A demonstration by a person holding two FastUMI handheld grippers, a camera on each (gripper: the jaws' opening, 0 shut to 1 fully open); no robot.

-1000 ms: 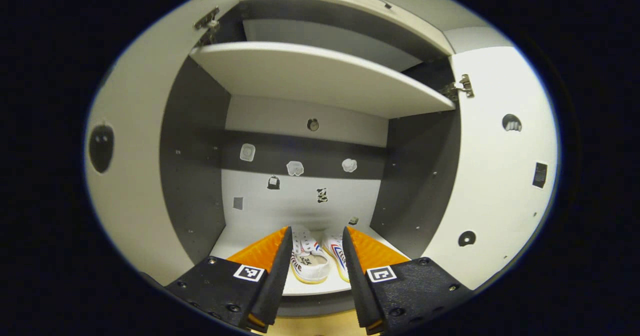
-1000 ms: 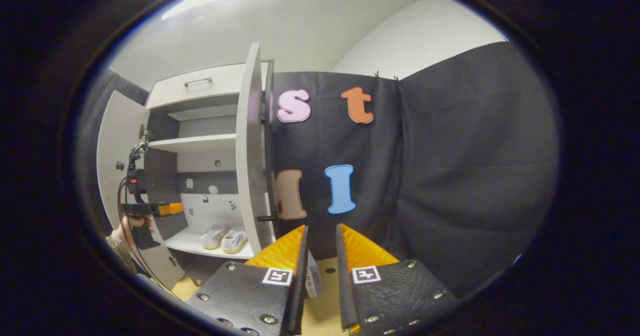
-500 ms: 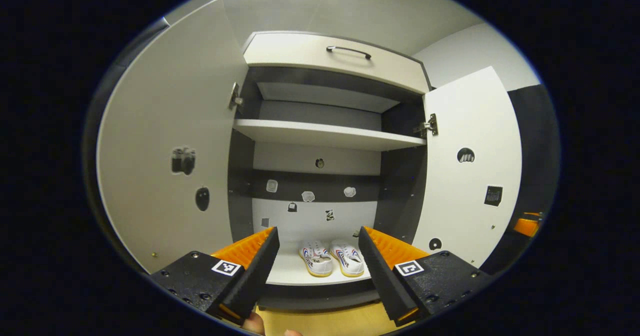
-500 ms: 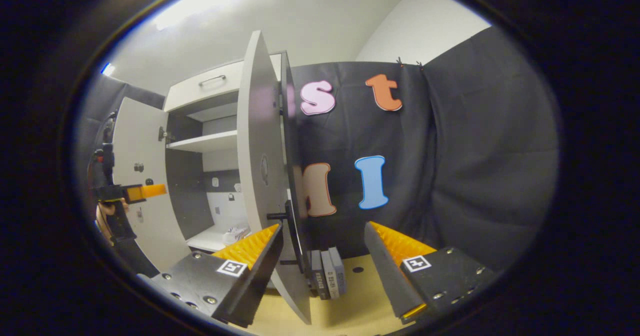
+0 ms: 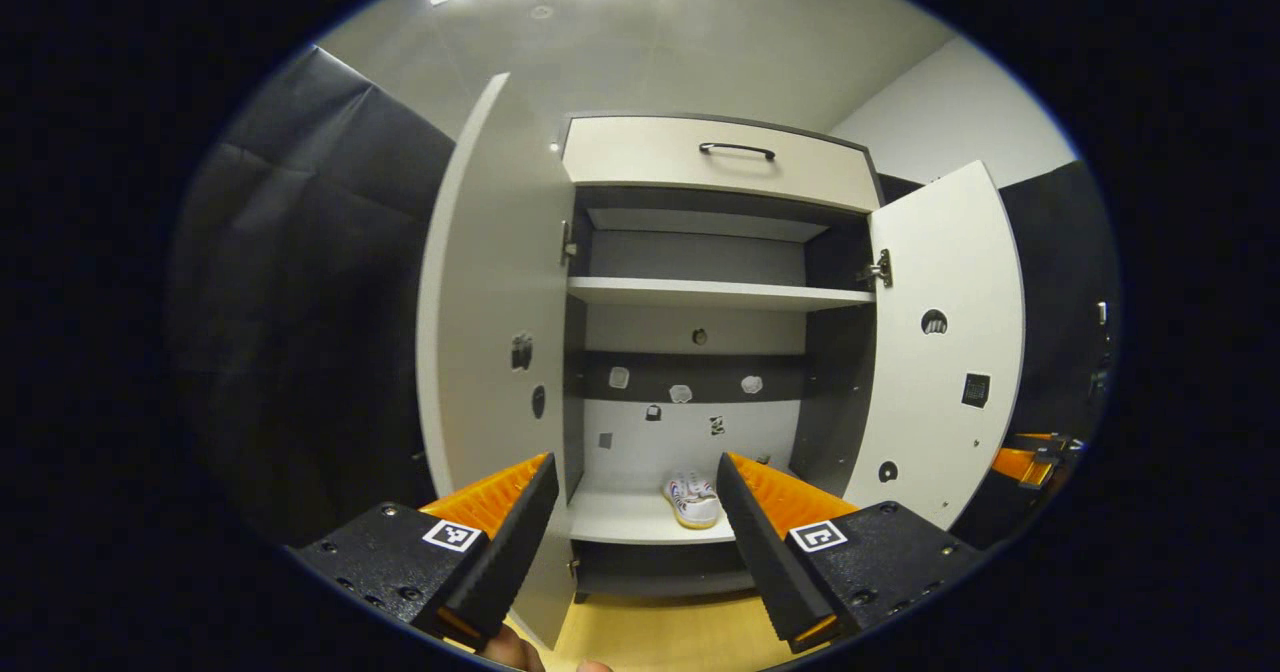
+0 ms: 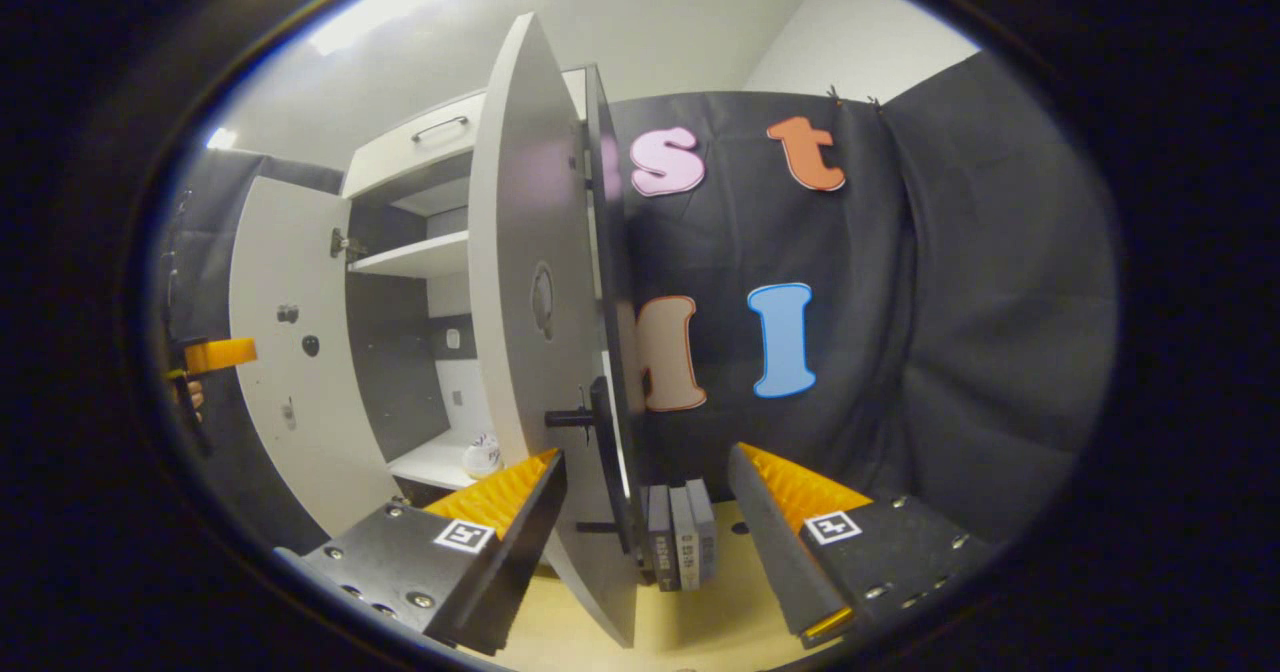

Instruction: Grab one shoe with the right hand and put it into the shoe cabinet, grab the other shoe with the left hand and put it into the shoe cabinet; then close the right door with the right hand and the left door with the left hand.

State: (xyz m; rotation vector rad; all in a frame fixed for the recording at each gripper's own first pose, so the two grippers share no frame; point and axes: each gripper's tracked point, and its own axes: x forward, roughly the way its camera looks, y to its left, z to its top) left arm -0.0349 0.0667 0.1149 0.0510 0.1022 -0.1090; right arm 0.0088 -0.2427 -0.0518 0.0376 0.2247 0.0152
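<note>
A white shoe [image 5: 692, 498] sits on the bottom shelf [image 5: 625, 519] of the shoe cabinet [image 5: 715, 157], low in the middle of the left gripper view; whether a second shoe lies beside it cannot be told, since the fingers cover that spot. In the right gripper view a shoe [image 6: 484, 455] peeks out at lower left, past the edge of the right door [image 6: 530, 292]. Both doors stand open: the left door [image 5: 490, 322] fills the centre-left of the left gripper view and the right door [image 5: 940, 342] the right side. The left gripper [image 5: 635, 522] hangs in front of the cabinet with its fingers spread wide, holding nothing and touching nothing. The right gripper [image 6: 645, 532] is also spread wide and empty, its fingers standing either side of the right door's lower edge, below the dark handle [image 6: 590, 417]. Three small books [image 6: 680, 547] stand on the floor [image 6: 700, 622] between the fingers. The left gripper [image 6: 215, 354] also shows at the far left of the right gripper view.
</note>
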